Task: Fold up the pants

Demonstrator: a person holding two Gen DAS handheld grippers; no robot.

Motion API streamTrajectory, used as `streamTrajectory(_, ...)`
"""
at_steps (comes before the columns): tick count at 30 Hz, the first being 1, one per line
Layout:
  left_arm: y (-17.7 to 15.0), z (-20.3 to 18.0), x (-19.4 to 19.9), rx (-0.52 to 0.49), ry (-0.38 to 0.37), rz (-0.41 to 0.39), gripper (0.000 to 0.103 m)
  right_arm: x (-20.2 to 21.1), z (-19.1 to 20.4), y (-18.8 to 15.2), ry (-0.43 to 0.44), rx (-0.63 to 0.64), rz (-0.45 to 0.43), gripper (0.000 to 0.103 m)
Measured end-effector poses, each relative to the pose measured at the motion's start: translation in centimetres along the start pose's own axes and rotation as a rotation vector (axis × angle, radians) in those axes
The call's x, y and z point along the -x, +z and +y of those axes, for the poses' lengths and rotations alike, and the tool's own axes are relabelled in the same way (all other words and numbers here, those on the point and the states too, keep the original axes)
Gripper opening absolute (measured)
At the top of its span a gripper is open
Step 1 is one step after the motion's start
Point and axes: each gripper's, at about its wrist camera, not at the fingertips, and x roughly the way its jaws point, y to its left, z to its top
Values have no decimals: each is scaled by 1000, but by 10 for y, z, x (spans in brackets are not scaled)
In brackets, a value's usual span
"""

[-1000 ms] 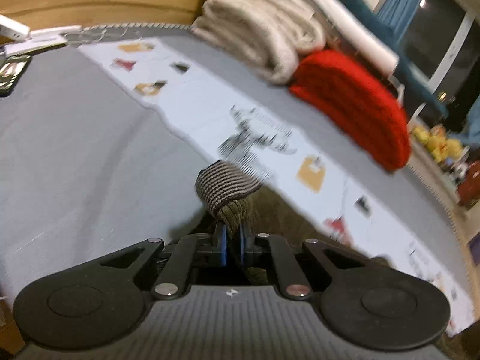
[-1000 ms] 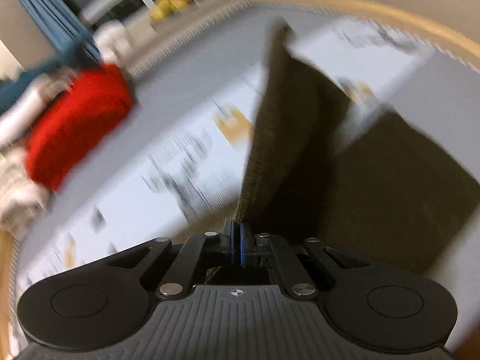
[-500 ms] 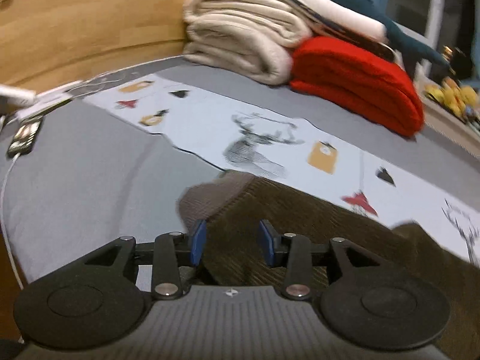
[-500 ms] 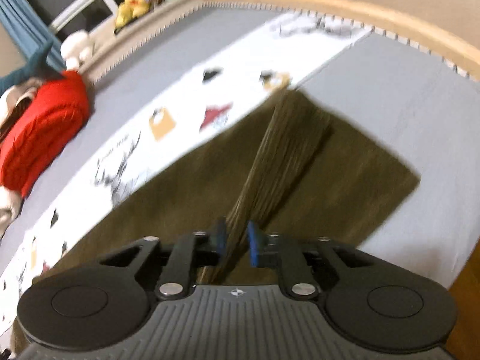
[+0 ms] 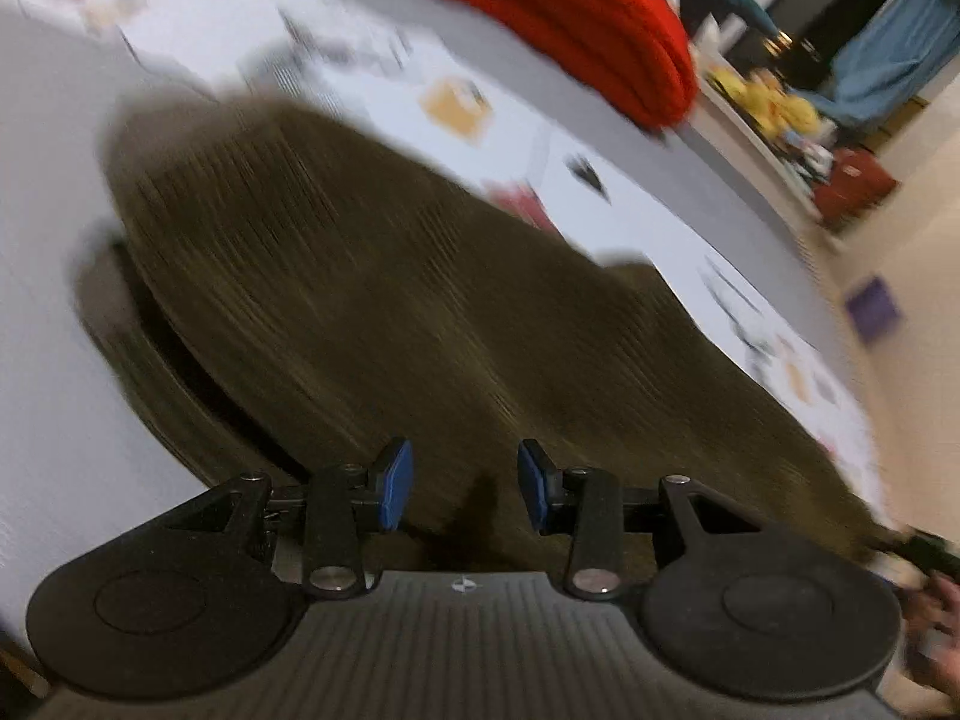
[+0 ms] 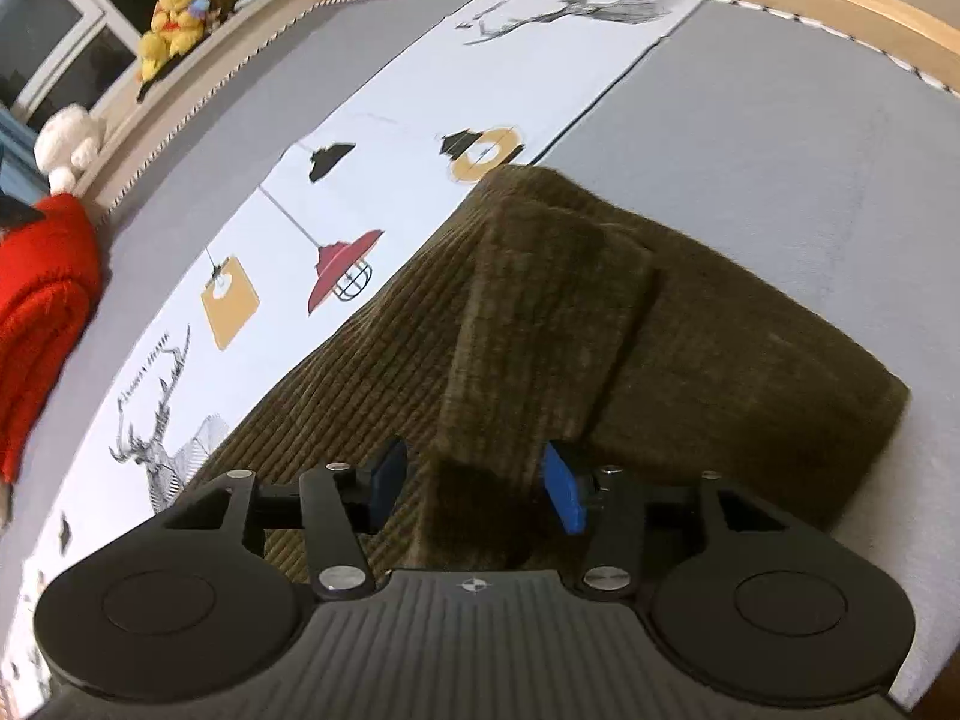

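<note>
Pants are laid folded on the bed. Left gripper jaws are parted, clear of cloth; right gripper jaws are opening, a raised fold between them unpressed. Edges should be squared and the fold flattened before withdrawal. One pair of pants and two grippers are counted.

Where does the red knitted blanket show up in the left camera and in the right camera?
Left wrist view: the red blanket lies at the top, right of centre, beyond the brown pants.
Right wrist view: the red blanket sits at the far left edge, mid-height.
Shared landmark: the yellow plush toy, upper right in the left view.
</note>
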Motion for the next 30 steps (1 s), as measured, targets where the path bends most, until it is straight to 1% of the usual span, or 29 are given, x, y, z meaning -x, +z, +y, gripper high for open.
streamTrajectory(1,-3,1,-4,8,-35,39,43,-2,4,0,-9,20,3,54)
streamTrajectory(2,-5,0,-8,9,-53,66,44,-7,10,0,-27,46,5,54)
streamTrajectory(4,-8,1,-14,18,-62,101,48,-12,18,0,-58,88,7,54)
streamTrajectory(6,-9,5,-19,52,-62,125,48,-15,18,0,-80,98,1,54)
streamTrajectory(8,-7,8,-22,81,-55,116,48,-13,14,1,-125,103,-13,53)
streamTrajectory(10,-6,7,-22,86,-37,96,48,-9,3,1,-176,80,-21,51)
streamTrajectory(11,-5,7,-22,86,-23,84,48,-6,-6,1,-194,45,-25,50)
streamTrajectory(14,-4,4,-20,92,-8,78,48,9,-32,-1,-241,-63,-48,49)
streamTrajectory(16,-6,1,-20,87,-3,89,48,18,-45,-3,-235,-118,-59,49)
streamTrajectory(17,-6,-1,-20,84,-1,95,48,21,-49,-4,-193,-142,-61,49)
streamTrajectory(19,-6,0,-20,86,10,87,48,22,-52,-5,-126,-151,-51,49)
streamTrajectory(21,-5,4,-20,106,24,77,48,21,-50,-5,-120,-136,-46,49)
streamTrajectory(24,-5,15,-16,161,38,56,41,18,-53,-4,-141,-165,-31,50)
streamTrajectory(26,-4,20,-15,191,53,42,34,15,-56,-3,-151,-205,-21,50)
streamTrajectory(28,-2,20,-17,187,81,35,20,16,-60,-3,-155,-237,-24,50)
streamTrajectory(29,-2,19,-17,176,89,31,18,15,-61,-2,-156,-246,-31,46)
streamTrajectory(30,-2,16,-18,151,101,23,14,15,-62,-1,-155,-248,-39,38)
